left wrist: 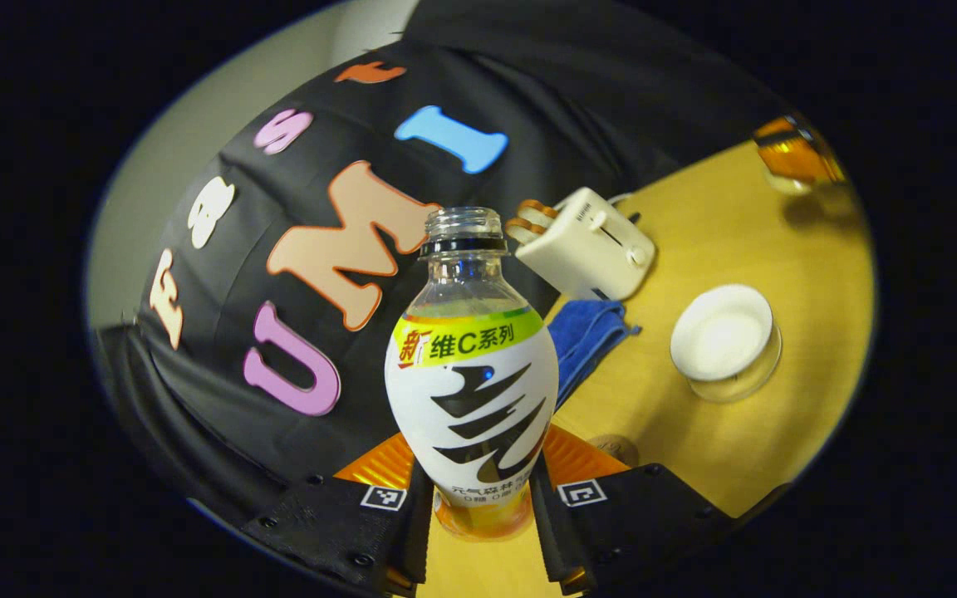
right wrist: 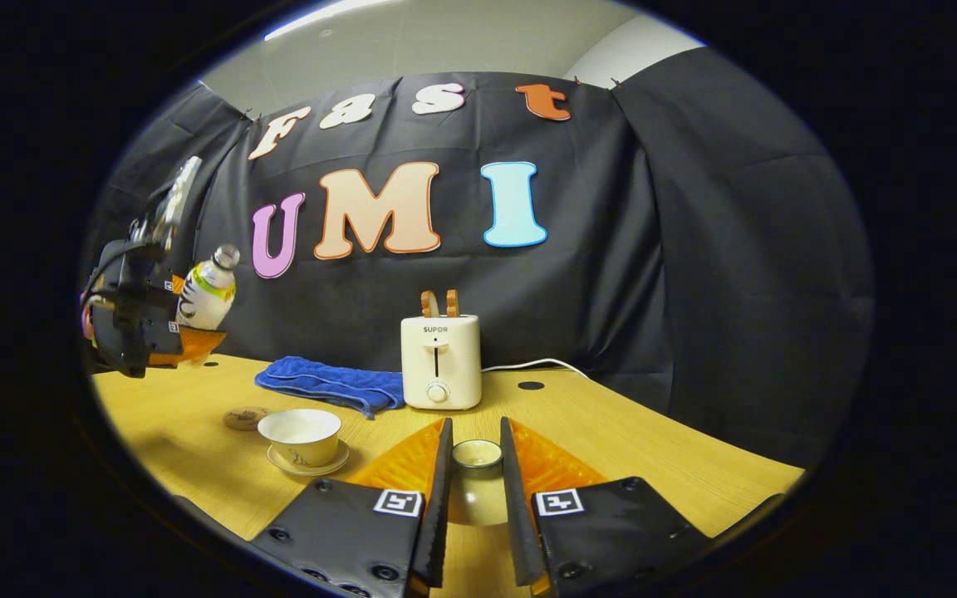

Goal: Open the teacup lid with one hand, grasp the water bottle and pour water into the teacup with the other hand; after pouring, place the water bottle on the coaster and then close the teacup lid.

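My left gripper (left wrist: 478,490) is shut on the lower body of the water bottle (left wrist: 472,374), which has a white label and no cap. In the right gripper view this gripper (right wrist: 194,334) holds the bottle (right wrist: 207,292) above the table's left end, leaning towards the cup. The white teacup (right wrist: 300,433) stands uncovered on its saucer (right wrist: 333,462), also seen as the teacup (left wrist: 723,336) in the left gripper view. A small round coaster (right wrist: 246,417) lies just left of it. My right gripper (right wrist: 476,440) is shut on the teacup lid (right wrist: 477,473), low over the table and right of the cup.
A white toaster (right wrist: 439,361) with two slices in it stands at the back of the wooden table (right wrist: 653,448), its cord trailing right. A folded blue cloth (right wrist: 329,384) lies to its left, behind the cup. The black booth wall closes the back.
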The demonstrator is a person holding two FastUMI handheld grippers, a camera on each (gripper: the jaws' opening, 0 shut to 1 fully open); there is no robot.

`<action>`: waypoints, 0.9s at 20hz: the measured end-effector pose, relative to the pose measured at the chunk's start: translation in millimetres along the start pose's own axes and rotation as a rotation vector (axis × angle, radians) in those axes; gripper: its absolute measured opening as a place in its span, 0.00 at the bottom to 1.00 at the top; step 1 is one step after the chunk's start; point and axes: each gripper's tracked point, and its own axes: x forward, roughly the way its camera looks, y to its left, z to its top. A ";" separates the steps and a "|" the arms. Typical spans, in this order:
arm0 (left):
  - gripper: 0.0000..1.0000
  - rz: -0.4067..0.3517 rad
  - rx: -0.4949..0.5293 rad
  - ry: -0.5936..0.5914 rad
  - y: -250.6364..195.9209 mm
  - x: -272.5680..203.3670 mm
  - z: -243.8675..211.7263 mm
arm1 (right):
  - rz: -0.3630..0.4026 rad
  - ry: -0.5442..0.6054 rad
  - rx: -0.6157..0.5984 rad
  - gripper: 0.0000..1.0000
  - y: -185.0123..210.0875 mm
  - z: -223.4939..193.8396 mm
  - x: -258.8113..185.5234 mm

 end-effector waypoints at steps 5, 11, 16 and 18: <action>0.51 -0.018 -0.447 -0.078 -10.5 19.7 -1.2 | 0.000 0.001 0.000 0.35 -0.2 0.1 -0.9; 0.51 0.000 -0.710 -0.083 -7.2 42.6 -13.9 | -0.006 -0.001 -0.001 0.35 -1.2 0.6 -0.6; 0.51 -0.001 -0.710 -0.043 -15.9 53.6 -30.8 | -0.009 -0.001 -0.001 0.34 -1.4 0.7 -0.6; 0.52 -0.014 -0.715 -0.041 -20.0 55.9 -31.6 | -0.009 -0.001 -0.001 0.34 -1.3 0.5 -0.6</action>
